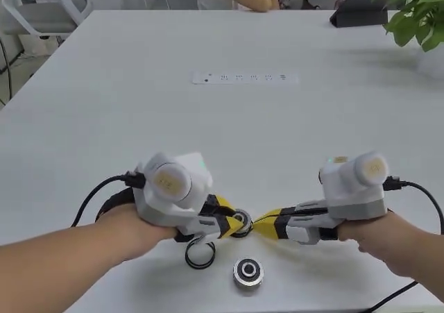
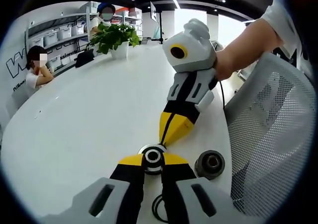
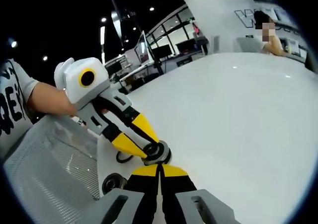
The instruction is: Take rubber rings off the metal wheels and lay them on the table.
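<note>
- The left tongs (image 1: pixel 233 225) pinch a small round silver metal wheel (image 1: pixel 241 222).
- The right tongs (image 1: pixel 258 223) are pressed together, with their tips at that wheel.
- A thin black rubber ring (image 1: pixel 200 255) lies on the near white counter (image 1: pixel 208 132), beside a second silver wheel (image 1: pixel 248 272).

The head view looks forward and down from above the near edge of the white tabletop (image 1: pixel 229 119). It takes in the tabletop's length to the far edge, with the left claw (image 1: pixel 232 225) and right claw (image 1: pixel 259 223) close below. The left gripper view sits low over the tabletop and faces along its own jaws, head-on at the right claw, very near. The right gripper view faces the opposite way. All three views share the small silver metal wheel (image 1: pixel 241 223) at the claw tips and the loose second silver wheel (image 1: pixel 248 272) beside it.
</note>
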Demonstrator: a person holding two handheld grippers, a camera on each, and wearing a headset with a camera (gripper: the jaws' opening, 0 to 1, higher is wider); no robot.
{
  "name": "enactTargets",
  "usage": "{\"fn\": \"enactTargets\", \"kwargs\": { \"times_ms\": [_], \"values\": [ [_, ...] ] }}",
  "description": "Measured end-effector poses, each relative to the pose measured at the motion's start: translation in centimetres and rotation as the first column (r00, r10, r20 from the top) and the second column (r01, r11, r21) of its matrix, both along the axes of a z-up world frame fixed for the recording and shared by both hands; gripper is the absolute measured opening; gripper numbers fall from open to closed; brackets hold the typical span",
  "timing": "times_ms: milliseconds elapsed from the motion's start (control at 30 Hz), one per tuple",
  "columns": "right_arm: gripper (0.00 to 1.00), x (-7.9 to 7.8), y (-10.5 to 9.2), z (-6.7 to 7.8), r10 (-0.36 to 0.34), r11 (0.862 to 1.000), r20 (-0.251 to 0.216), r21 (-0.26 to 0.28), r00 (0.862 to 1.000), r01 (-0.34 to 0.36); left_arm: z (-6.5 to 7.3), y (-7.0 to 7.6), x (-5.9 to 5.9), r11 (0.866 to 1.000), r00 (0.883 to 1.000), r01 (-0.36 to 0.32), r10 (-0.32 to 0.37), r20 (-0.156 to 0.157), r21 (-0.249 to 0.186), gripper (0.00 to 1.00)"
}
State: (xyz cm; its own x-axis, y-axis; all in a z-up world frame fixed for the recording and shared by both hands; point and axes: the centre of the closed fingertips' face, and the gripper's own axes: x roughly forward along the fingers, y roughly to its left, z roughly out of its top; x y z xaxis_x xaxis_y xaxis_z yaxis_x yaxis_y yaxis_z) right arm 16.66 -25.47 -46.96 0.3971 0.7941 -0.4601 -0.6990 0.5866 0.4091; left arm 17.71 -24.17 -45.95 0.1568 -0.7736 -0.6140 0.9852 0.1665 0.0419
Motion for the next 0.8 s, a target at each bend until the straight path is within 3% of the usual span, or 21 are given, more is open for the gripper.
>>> {"fn": "enactTargets", "kwargs": {
  "times_ms": [67, 133, 400, 800],
  "values": [
    [0.00, 0.28, 0.15, 0.70, -0.035, 0.998, -0.024, 0.057, 0.999, 0.036, 0.00, -0.02, -0.04, 1.000, 1.000, -0.002, 0.002, 0.002, 0.000, 0.07],
    [0.00, 0.25, 0.16, 0.42, -0.024, 0.999, -0.015, 0.032, 1.000, 0.025, -0.01, -0.04, -0.06, 1.000, 1.000, -0.001, 0.001, 0.008, 0.002, 0.07],
    [0.00, 0.34, 0.27, 0.61, -0.057, 0.995, -0.052, 0.075, 0.997, 0.061, -0.02, -0.05, -0.05, 1.000, 1.000, -0.015, 0.015, 0.006, 0.013, 0.07],
    [0.00, 0.30, 0.83, 0.90, -0.059, 0.995, -0.055, 0.079, 0.997, 0.063, -0.07, 0.02, -0.08, 1.000, 1.000, -0.021, 0.021, 0.007, 0.022, 0.06]
  ]
}}
